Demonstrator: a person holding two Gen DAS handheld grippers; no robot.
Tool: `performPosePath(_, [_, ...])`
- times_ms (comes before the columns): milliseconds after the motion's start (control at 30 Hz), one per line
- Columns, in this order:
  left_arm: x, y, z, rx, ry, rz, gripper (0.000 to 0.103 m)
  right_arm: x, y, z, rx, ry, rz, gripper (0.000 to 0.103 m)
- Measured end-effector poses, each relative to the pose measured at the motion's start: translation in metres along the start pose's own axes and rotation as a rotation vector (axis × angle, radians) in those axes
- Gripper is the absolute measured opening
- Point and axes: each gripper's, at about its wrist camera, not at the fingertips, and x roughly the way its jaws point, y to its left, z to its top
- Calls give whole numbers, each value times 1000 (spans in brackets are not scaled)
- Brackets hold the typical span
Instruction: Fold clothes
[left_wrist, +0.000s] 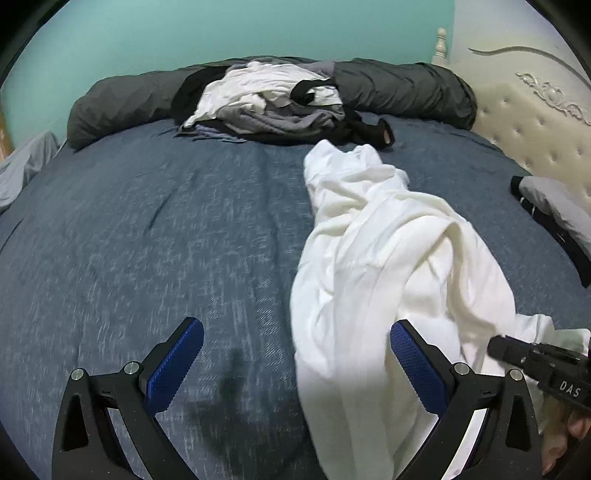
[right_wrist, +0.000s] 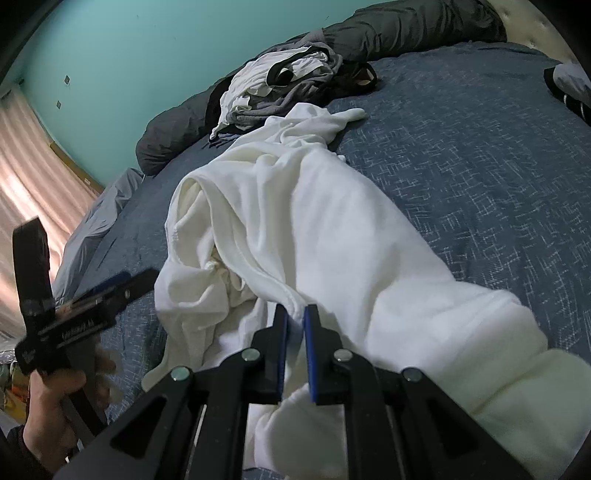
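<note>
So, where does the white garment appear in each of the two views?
Left wrist: white garment fills centre-right, running to the bottom edge.
Right wrist: white garment fills the centre, its edge pinched in the right gripper.
Shared landmark: clothes pile beyond it.

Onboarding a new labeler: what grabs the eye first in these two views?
The crumpled white garment sprawled down the middle of the blue bedspread, its near edge pinched in the right gripper. The left gripper hangs wide open just beside it, holding nothing. Behind, a pile of unfolded clothes sits at the far edge of the bed against a dark grey rolled duvet.
</note>
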Motion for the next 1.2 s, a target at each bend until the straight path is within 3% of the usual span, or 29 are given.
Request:
performPosePath(367, [20, -2, 7, -23, 24, -21, 103, 4, 0, 0, 3, 6, 18, 8])
performPosePath(667, [18, 22, 9, -71, 5, 44, 99, 5, 0, -1, 6, 10, 25, 9])
performPosePath(733, [12, 23, 12, -92, -17, -8, 98, 6, -1, -2, 7, 10, 27, 9])
performPosePath(867, [5, 1, 16, -11, -42, -23, 98, 6, -1, -2, 8, 10, 30, 9])
performPosePath(1067, [29, 2, 6, -13, 35, -10, 97, 6, 0, -3, 8, 10, 33, 9])
performPosePath(1133, [33, 3, 5, 1, 46, 13, 95, 6, 0, -3, 9, 11, 34, 9])
performPosePath(1200, [36, 4, 3, 16, 56, 35, 84, 7, -1, -3, 12, 13, 35, 9])
